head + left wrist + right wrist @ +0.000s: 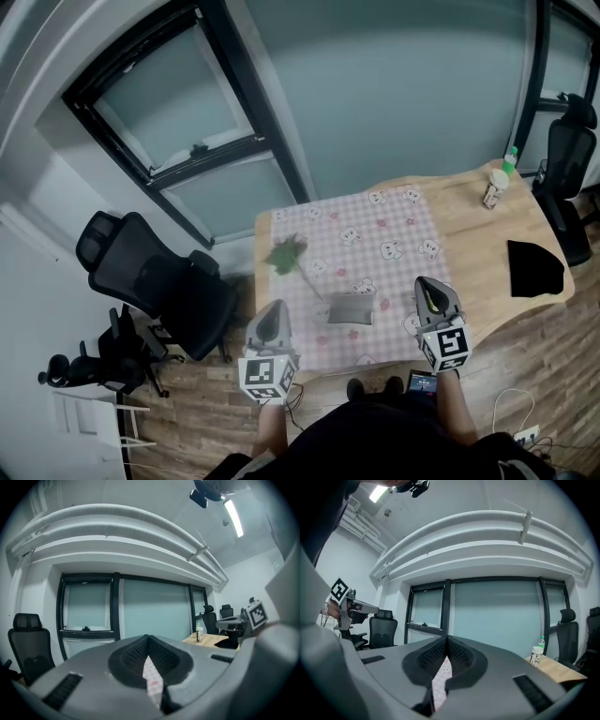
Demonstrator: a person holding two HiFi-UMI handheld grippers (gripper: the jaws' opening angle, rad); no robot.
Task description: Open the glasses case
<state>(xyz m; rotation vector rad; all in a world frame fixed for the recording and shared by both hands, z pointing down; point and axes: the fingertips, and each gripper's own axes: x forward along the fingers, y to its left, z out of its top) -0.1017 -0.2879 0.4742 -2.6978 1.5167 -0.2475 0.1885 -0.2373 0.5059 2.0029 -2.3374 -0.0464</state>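
Observation:
The grey glasses case (352, 309) lies closed on the pink checked cloth (375, 225), near the table's front edge. My left gripper (273, 316) hovers to its left, off the cloth's corner, and my right gripper (429, 289) hovers to its right. Neither touches the case. Both point level toward the window wall. In the left gripper view the jaws (149, 663) meet with only a thin slit of cloth showing below them. The right gripper view shows the jaws (444, 660) the same way, shut with nothing between them. The case is hidden in both gripper views.
A green leafy sprig (288, 255) lies on the cloth's left side. A small bottle (495, 187) stands at the wooden table's (478, 234) far right, and a black object (534, 267) lies on its right side. Black office chairs (155, 281) stand left of the table.

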